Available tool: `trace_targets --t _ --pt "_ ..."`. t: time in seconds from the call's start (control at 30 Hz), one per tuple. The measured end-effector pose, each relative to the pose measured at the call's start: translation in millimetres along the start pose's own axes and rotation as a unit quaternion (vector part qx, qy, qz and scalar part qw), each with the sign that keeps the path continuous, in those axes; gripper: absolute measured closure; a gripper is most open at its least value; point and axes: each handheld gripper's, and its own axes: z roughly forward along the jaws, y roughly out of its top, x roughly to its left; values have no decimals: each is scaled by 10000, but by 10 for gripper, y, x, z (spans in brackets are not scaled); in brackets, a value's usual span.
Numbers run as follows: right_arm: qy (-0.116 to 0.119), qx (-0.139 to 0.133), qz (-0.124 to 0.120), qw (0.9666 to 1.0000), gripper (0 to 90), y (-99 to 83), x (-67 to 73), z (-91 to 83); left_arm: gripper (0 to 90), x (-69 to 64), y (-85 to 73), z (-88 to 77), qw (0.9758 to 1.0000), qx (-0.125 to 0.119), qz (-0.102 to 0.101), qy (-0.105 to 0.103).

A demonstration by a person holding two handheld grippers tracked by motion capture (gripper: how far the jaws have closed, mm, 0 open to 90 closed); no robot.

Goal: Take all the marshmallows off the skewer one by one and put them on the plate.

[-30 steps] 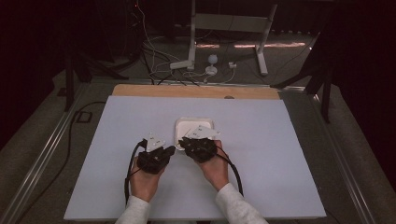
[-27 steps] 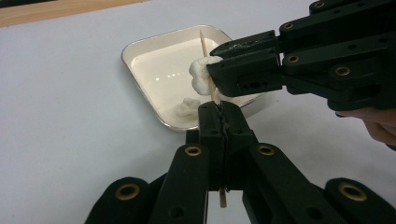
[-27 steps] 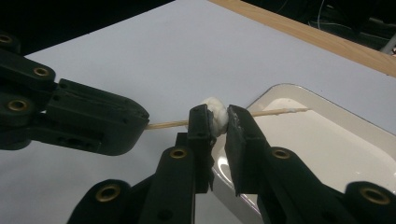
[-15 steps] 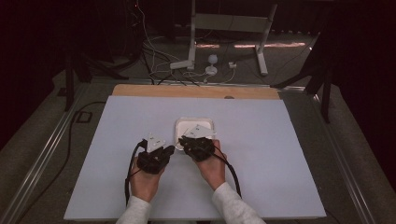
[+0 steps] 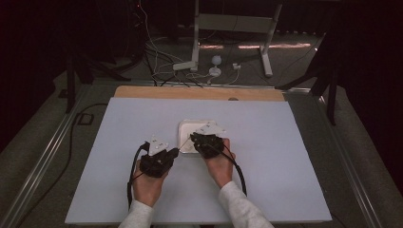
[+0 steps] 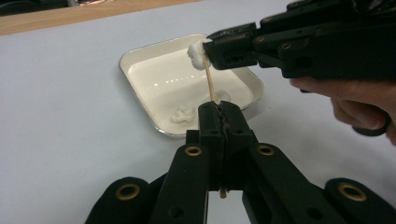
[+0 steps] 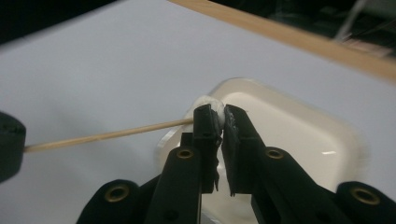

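My left gripper is shut on a thin wooden stick, which slants up and away from its jaws. At the stick's far tip sits a white fluffy wad, and my right gripper is shut on that wad. The stick runs off to the left toward the other gripper. Both grippers hover at the near edge of a shallow white tray, the left gripper just left of the right gripper. Two more white wads lie in the tray.
The tray stands mid-table on a pale blue-grey sheet with a wooden strip along its far edge. Cables and a stand's metal legs lie on the floor beyond the table.
The right gripper has shifted very slightly at the tray's near edge. The left hand has kept still with the stick.
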Motion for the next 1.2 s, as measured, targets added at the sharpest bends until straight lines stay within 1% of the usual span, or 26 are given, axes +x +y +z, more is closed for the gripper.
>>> trace_targets --t 0.03,0.1,0.17,0.2,0.3,0.43,0.5,0.53,0.57,0.6,0.63,0.67,0.7,0.73,0.77,0.8,0.87,0.9,0.93,1.0,1.03,1.07,1.13,1.2 --pt "44 20 10 10000 846 5 -19 22 900 -15 5 -5 10000 2 37 25" --pt "32 14 -21 10000 846 10 -12 35 900 -34 10 -9 9999 6 65 91" --pt "-11 -3 -61 10000 846 14 6 60 900 -17 5 -16 9999 18 37 107" --pt "-13 4 -33 10000 847 17 12 70 900 -9 1 -19 9999 11 18 114" --pt "-76 14 -108 9999 849 33 18 92 900 -6 -1 -19 9999 -9 -5 126" --pt "-98 23 -93 9999 853 53 3 111 900 -4 0 -25 9999 -17 -17 151" --pt "-149 50 -127 9998 880 57 1 127 900 -7 0 -30 9999 0 -17 130" --pt "-721 104 -151 9972 900 37 -41 151 900 -10 2 -63 10000 -49 -28 70" --pt "-498 126 256 9984 900 13 -168 161 900 -13 12 -112 9999 -94 3 35" --pt "-330 96 487 9982 900 -18 -283 157 900 -16 31 -155 9999 -143 29 28" --pt "-330 96 487 9982 900 -18 -283 157 900 -14 52 -192 9998 -183 40 62" --pt "-299 104 522 9981 900 -46 -354 143 900 -3 71 -210 9997 -204 41 87" --pt "-232 102 557 9981 900 -66 -404 125 900 10 80 -207 9998 -196 19 74" --pt "-226 102 554 9982 900 -80 -437 104 900 24 77 -193 9998 -213 -32 46" --pt "-206 93 549 9982 900 -86 -458 89 900 39 68 -170 9998 -177 -51 29" --pt "-93 46 533 9985 899 -87 -470 66 900 47 52 -145 9998 -160 -84 12" --pt "-81 36 528 9986 891 -85 -469 61 900 56 24 -107 9998 -121 -133 -23" --pt "1 19 539 9985 861 -84 -470 54 900 62 18 -96 9999 -108 -124 -26" --pt "154 -24 556 9983 812 -81 -462 44 900 61 15 -87 9998 -114 -140 -24" --pt "385 -119 543 9977 709 -74 -426 21 900 60 16 -81 9999 -99 -117 -17" --pt "514 -164 571 9969 678 -69 -410 11 900 58 15 -79 9999 -98 -108 -11" --pt "576 -223 605 9963 649 -64 -396 1 900 56 13 -79 9999 -103 -102 2" --pt "748 -318 691 9943 636 -55 -379 -14 900 65 9 -84 9999 -112 -114 23" --pt "812 -336 694 9937 629 -49 -362 -23 900 82 7 -89 9998 -120 -130 30"
